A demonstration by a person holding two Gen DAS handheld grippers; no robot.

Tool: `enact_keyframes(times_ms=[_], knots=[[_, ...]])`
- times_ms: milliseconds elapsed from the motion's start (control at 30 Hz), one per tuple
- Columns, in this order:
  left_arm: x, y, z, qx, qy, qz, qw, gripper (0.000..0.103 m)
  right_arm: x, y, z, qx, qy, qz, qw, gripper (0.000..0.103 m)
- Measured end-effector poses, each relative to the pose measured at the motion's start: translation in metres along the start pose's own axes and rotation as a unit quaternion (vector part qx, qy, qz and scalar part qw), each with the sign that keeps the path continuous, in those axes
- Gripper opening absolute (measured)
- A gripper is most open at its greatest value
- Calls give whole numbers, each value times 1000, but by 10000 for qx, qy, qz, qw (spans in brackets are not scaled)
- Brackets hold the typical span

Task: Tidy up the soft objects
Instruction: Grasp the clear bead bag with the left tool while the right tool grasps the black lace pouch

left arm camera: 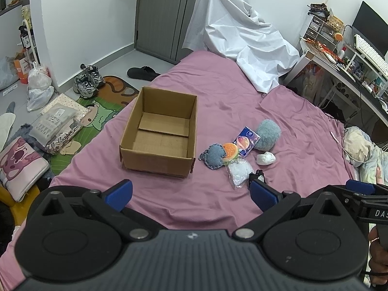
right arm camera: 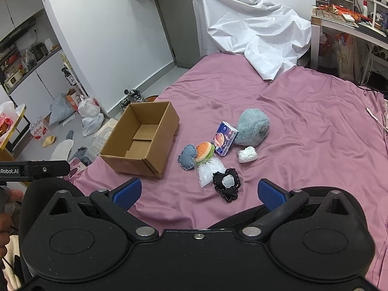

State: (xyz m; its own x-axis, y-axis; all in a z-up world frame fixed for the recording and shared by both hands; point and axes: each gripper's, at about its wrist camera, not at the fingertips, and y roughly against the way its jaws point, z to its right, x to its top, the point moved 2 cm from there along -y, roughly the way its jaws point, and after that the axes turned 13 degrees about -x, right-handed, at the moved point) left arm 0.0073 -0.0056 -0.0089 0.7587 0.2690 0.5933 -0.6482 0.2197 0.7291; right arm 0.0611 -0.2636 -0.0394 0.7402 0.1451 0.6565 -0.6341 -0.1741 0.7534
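So far nothing is getting sorted: the left gripper [left arm camera: 190,195] and the right gripper [right arm camera: 200,192] are both hovering wide open and holding nothing. Beyond them, the soft objects [right arm camera: 219,145] are still lying clustered on the pink sheet [right arm camera: 303,121], beside the empty cardboard box [right arm camera: 135,163].

Bare pink bed [right arm camera: 303,121] sheet lies between both tongs and the soft things, open for a straight approach. The cardboard box [right arm camera: 143,140] stands open-topped left of the cluster, its near wall the only rise (nothing inside). The black heart pouch [right arm camera: 226,184] lies nearest, touching the clear bag [right arm camera: 207,171]; beyond, the burger toy [right arm camera: 205,151], denim heart [right arm camera: 188,156] and tissue pack [right arm camera: 224,138] crowd together.
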Motion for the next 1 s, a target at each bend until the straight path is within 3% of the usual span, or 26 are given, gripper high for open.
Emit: enact_keyframes(times_ms=[500, 1000], knots=[[8, -6, -5, -29, 57, 19, 10000, 102, 2, -9, -2, 44, 35, -44, 10000, 103], [17, -75, 9, -156, 248, -310, 9991, 102, 13, -41, 37, -116, -282, -307, 9991, 103]])
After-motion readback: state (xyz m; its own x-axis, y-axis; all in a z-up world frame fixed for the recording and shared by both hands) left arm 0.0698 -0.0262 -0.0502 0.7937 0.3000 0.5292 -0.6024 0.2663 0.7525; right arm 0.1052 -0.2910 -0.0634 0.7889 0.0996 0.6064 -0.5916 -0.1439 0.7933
